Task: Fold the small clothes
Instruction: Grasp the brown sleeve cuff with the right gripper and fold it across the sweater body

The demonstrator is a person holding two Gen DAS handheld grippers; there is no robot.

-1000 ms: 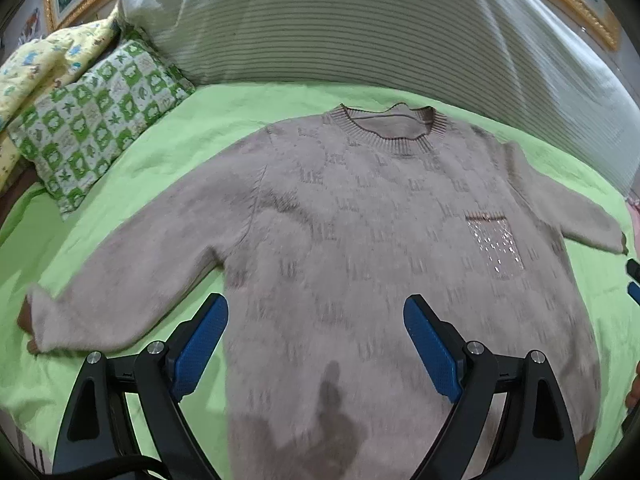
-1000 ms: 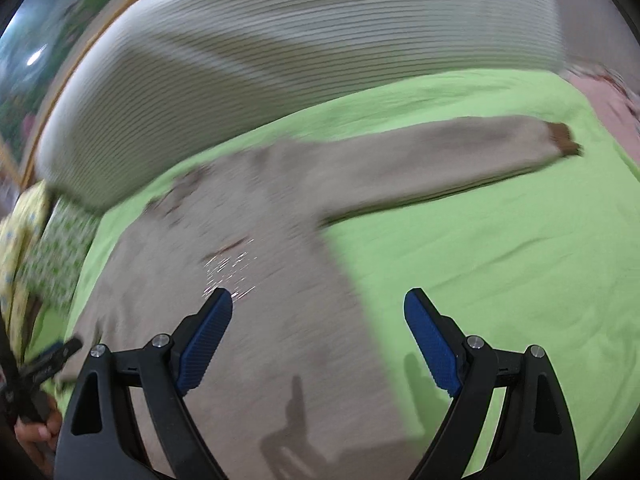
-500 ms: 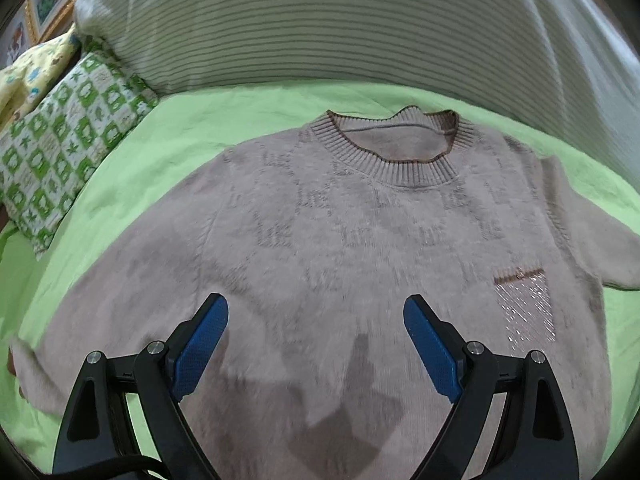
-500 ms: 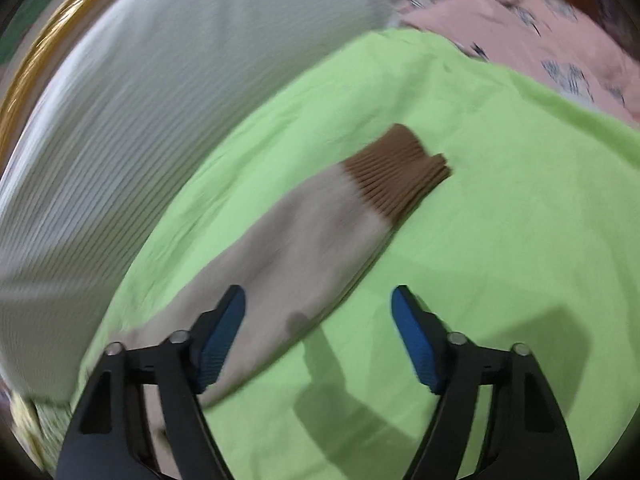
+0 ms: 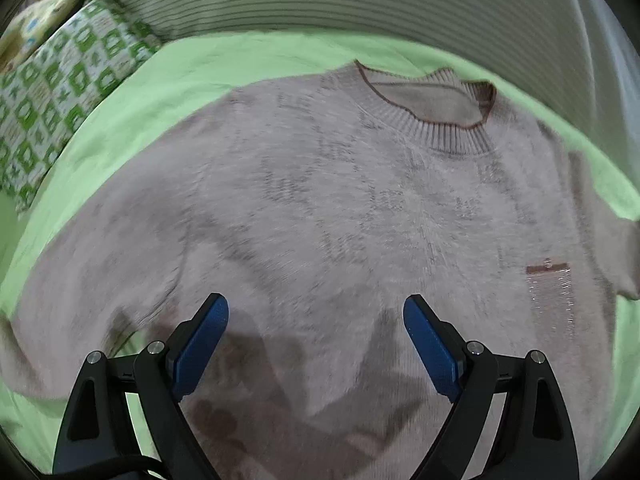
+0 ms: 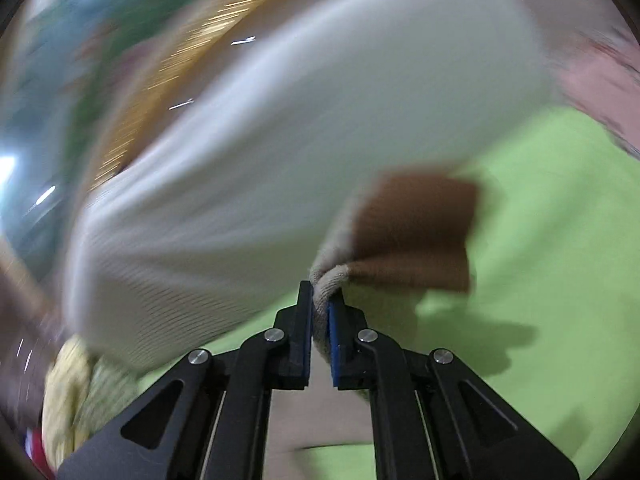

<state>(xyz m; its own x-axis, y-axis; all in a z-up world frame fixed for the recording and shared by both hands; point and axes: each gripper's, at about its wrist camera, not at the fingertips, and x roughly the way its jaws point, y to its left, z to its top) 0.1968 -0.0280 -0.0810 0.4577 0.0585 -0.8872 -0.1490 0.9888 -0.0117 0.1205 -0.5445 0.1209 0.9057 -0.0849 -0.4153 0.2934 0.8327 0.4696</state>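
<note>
Right wrist view: right gripper (image 6: 320, 300) jaws have just been closing, now clamped on a bunch of the sweater's sleeve (image 6: 332, 280), pinched just short of the brown ribbed cuff (image 6: 416, 232), which flops out past the pads. Half a sec ago jaws stood wide over the sleeve lying flat; now sleeve end is lifted off the green sheet (image 6: 560, 240), shadow under it. Heavy blur, bkgd = striped bolster (image 6: 300, 120)

Left wrist view: left gripper (image 5: 316, 344) fingers spread apart, nothing between pads, hovering over the lower chest of the beige sweater (image 5: 340, 220). Closer in than a sec ago – body fills the frame. Sweater lies front-up on the sheet, collar (image 5: 428, 120) toward the bolster, sparkly pocket (image 5: 550, 292) at right, green-checked pillow (image 5: 60, 108) off to left

Reading: first fold likely begun – right sleeve picked up, prob to be carried across the body. Left looks placed to pin or take the other side; not committed yet
</note>
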